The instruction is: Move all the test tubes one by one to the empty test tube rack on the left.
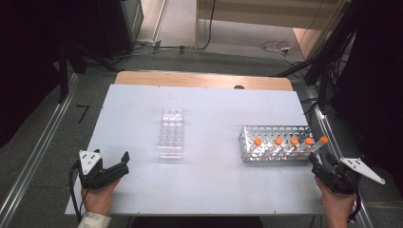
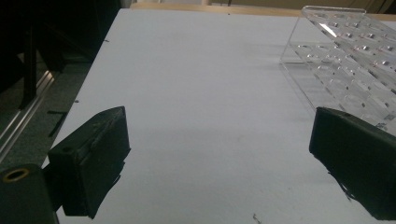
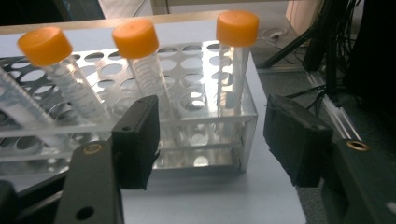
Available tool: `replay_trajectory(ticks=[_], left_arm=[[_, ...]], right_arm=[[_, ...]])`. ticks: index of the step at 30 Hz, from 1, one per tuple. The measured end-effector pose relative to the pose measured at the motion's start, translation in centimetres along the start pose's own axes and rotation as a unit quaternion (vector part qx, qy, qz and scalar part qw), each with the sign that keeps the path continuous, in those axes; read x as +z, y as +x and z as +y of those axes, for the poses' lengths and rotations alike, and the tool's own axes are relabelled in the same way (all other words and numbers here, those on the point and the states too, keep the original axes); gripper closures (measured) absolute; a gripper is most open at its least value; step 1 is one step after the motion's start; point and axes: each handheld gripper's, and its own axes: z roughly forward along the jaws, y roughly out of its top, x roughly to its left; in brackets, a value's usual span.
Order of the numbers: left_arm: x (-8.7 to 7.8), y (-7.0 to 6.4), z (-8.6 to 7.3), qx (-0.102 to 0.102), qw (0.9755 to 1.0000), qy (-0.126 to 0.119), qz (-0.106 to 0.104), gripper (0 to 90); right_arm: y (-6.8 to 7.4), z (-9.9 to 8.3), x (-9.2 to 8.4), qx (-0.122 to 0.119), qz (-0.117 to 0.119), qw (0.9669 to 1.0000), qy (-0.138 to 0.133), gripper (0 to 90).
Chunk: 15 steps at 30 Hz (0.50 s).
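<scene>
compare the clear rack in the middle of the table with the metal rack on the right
The clear rack is see-through plastic and holds no tubes; the metal rack is silvery with round holes and carries a row of orange-capped tubes. The clear rack runs away from the person, the metal rack crosswise. Both rest flat on the white table.

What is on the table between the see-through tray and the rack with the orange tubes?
Nothing: the high view shows bare white table between the tray and the rack.
</scene>
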Motion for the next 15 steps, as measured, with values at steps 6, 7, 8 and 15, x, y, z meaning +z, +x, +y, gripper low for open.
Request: replay_trajectory(ticks=[6,7,8,15], left_arm=[[0.0,0.0,0.0,-0.001,1.0,0.0,-0.001,5.4],[0.0,0.0,0.0,-0.001,1.0,0.0,0.0,5.4],[0.0,0.0,0.0,-0.001,1.0,0.0,-0.001,5.5],[0.1,0.0,0.0,-0.002,1.0,0.002,-0.001,5.5]], right_arm=[[-0.4,0.8,0.9,-0.001,-0.013,0.9999,-0.005,48.1],[-0.4,0.9,1.1,0.0,-0.014,0.9999,-0.004,49.9],[-0.6,1.1,1.5,0.003,-0.017,0.9998,-0.003,52.9],[-0.7,1.6,2.7,0.0,-0.021,0.9998,0.003,61.3]])
